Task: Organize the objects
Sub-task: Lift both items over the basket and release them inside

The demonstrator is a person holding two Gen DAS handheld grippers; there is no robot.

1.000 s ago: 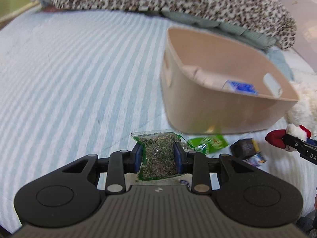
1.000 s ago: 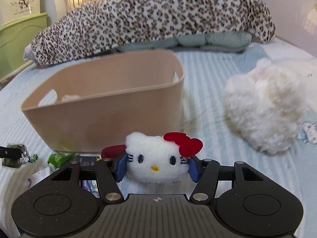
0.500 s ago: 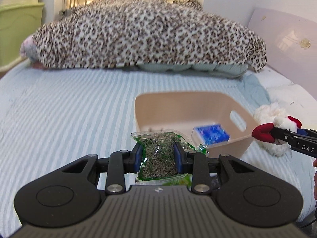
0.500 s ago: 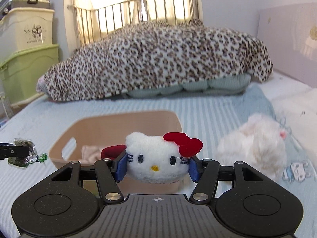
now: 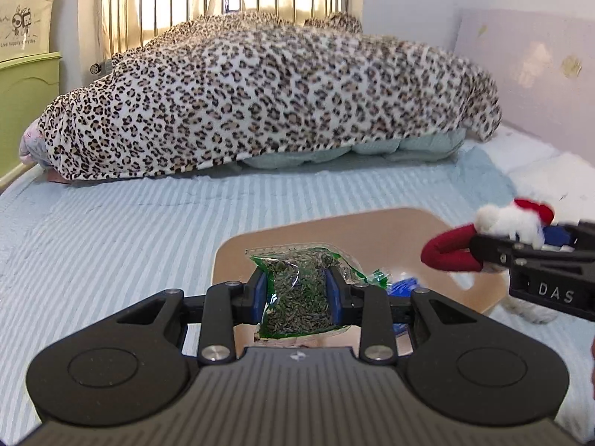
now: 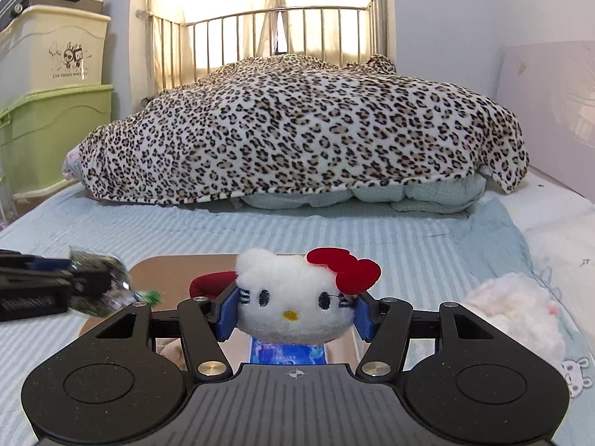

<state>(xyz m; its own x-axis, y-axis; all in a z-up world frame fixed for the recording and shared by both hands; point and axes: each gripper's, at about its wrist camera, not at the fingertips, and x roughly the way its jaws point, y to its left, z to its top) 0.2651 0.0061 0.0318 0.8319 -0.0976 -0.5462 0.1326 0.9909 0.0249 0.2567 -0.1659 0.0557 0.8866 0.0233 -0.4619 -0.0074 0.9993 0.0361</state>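
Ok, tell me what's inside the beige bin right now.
Inside the beige bin, a blue box and something pale show. The right gripper and cat plush hide the rest.

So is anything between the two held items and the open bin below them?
Nothing visible. The left gripper holds the green packet and the right gripper holds the cat plush, both above the beige bin. The bin has no lid; a blue box already lies inside.

The bin (image 6: pixel 178 271) sits on the bed (image 6: pixel 334 234), before the blanket (image 6: pixel 297 126) at the bed's far edge. A plush (image 6: pixel 520 308) lies right of the bin.
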